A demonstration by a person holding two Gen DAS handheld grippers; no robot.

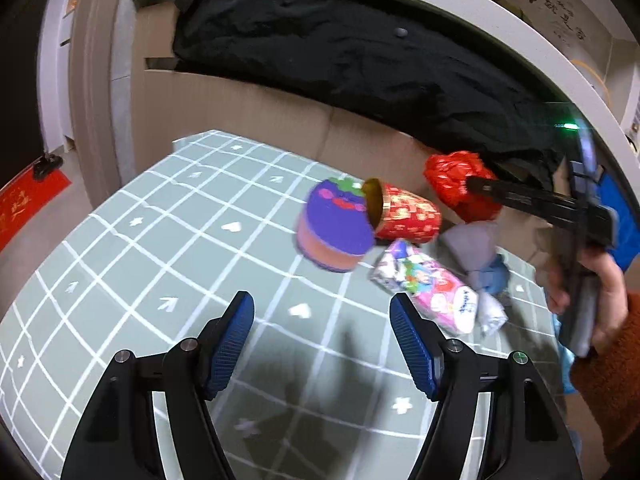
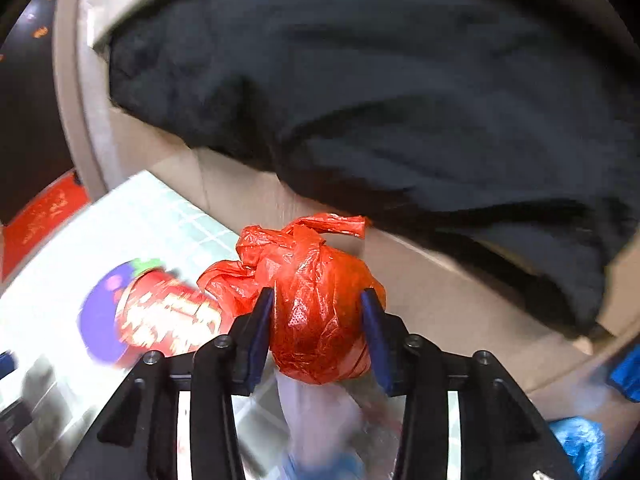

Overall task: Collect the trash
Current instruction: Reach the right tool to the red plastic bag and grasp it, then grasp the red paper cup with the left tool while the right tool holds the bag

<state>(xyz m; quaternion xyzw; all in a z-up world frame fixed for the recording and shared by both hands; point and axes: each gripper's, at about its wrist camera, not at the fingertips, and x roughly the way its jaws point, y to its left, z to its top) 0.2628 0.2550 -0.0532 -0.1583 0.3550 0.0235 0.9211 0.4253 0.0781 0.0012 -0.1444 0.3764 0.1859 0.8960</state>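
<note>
Green grid tablecloth [image 1: 160, 248], cardboard box [image 1: 248, 116] behind

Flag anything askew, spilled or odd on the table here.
The red cup lies tipped on its side, open mouth against the purple box. Nothing visibly spilled. The right gripper holds the knotted red bag.

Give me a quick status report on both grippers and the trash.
Left gripper open, empty above table. Right gripper shut on red plastic bag. Red cup and wrapped packet not yet collected.
</note>
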